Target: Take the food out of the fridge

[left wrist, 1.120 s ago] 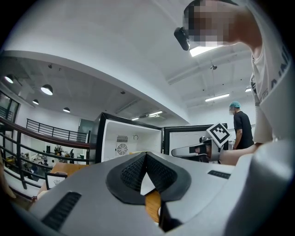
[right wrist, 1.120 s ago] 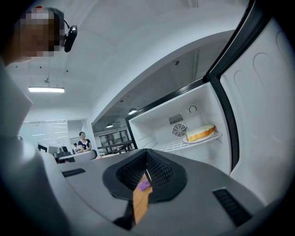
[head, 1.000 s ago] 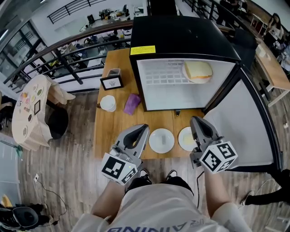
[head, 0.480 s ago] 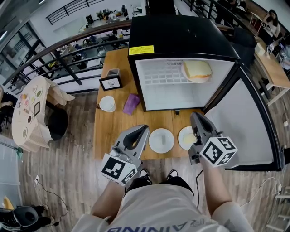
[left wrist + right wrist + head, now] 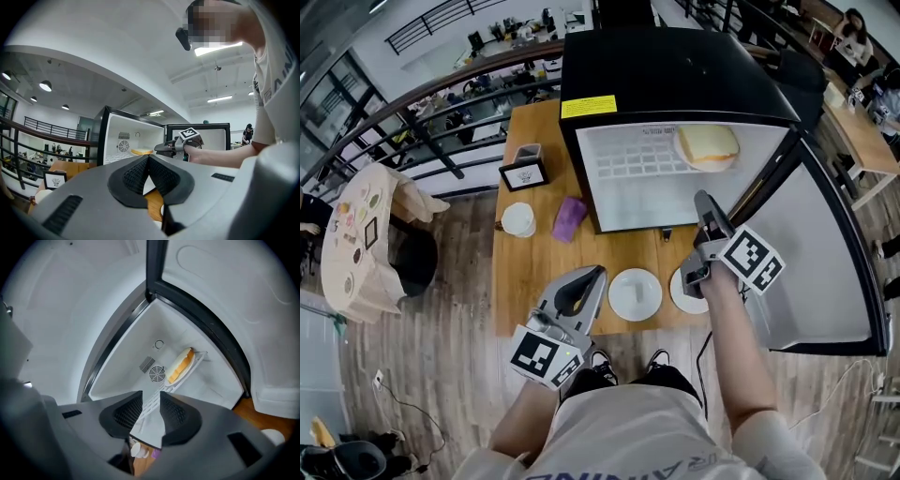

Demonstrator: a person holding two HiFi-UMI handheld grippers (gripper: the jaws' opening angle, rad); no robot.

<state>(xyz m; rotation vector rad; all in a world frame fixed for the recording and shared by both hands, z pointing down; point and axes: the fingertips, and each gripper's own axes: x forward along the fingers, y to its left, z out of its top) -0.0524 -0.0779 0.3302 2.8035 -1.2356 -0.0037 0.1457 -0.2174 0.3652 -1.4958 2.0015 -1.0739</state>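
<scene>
The right gripper [image 5: 703,202] points into the open fridge [image 5: 675,80], its empty jaws just opening to grab the sandwich [image 5: 708,147] on the wire shelf [image 5: 628,165], while the left gripper [image 5: 594,273] waits closed and empty.

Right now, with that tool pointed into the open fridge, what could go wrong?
The right tool, jaws just opening with nothing between them, sits tilted; it might squash the soft pale sandwich with yellow filling. Its tips could snag the white wire shelf under the sandwich. The forearm is near the open white-lined fridge door and might bump it.
</scene>
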